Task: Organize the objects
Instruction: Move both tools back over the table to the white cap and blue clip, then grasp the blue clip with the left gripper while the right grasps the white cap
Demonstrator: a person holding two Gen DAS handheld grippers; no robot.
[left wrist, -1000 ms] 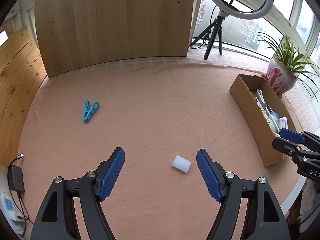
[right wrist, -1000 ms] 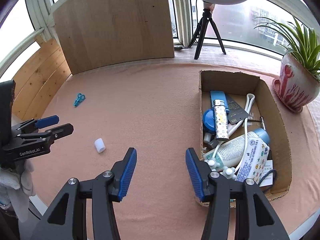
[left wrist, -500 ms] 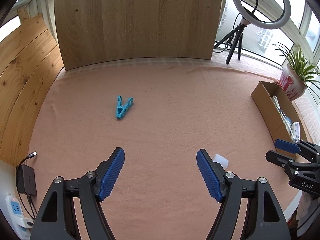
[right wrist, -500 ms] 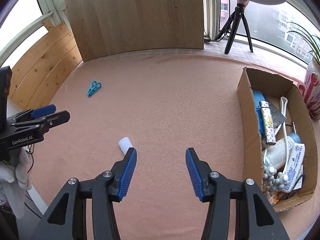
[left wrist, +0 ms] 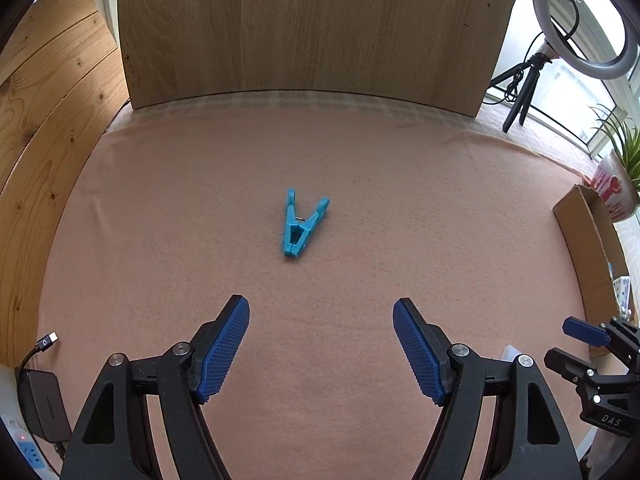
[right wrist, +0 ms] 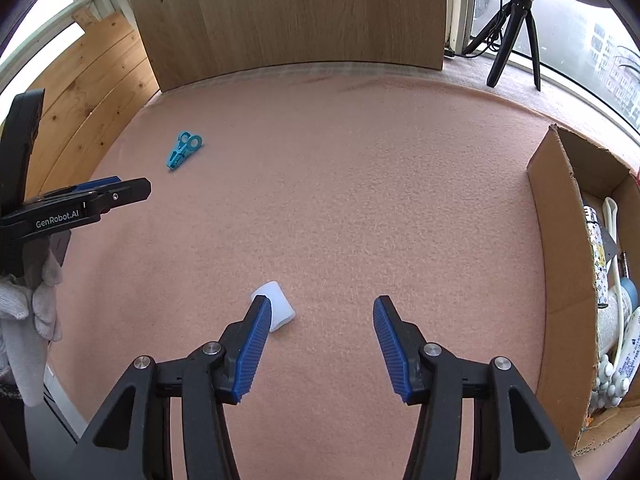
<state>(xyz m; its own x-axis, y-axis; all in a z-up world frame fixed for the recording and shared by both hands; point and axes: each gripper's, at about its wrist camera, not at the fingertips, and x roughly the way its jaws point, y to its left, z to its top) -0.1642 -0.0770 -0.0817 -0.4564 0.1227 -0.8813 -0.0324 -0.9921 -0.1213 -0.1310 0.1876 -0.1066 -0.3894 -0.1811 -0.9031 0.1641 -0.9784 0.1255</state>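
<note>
Worktop [left wrist: 360, 420] is covered in a pinkish cloth, and a cardboard box [right wrist: 560, 248] is parked at its right edge, already stuffed with bottles, tubes and other bits, so most of the sorting looks done. Two things are left out on the cloth, by the looks of it.

Left gripper [left wrist: 321, 346] is held with jaws wide open and nothing between them, lined up on the blue clip [left wrist: 301, 224], which is lying flat mid-cloth, well ahead of the tips. Its long axis runs roughly toward and away from the left camera: closed nose is pointed back at the gripper, the two spread handles are aimed at the wooden board [left wrist: 312, 28].

Right gripper [right wrist: 319, 338] is also wide open and empty. A small white cap [right wrist: 278, 304] is lying on its side just by the left fingertip; contact can't be judged. Long axis is angled diagonally.
</note>
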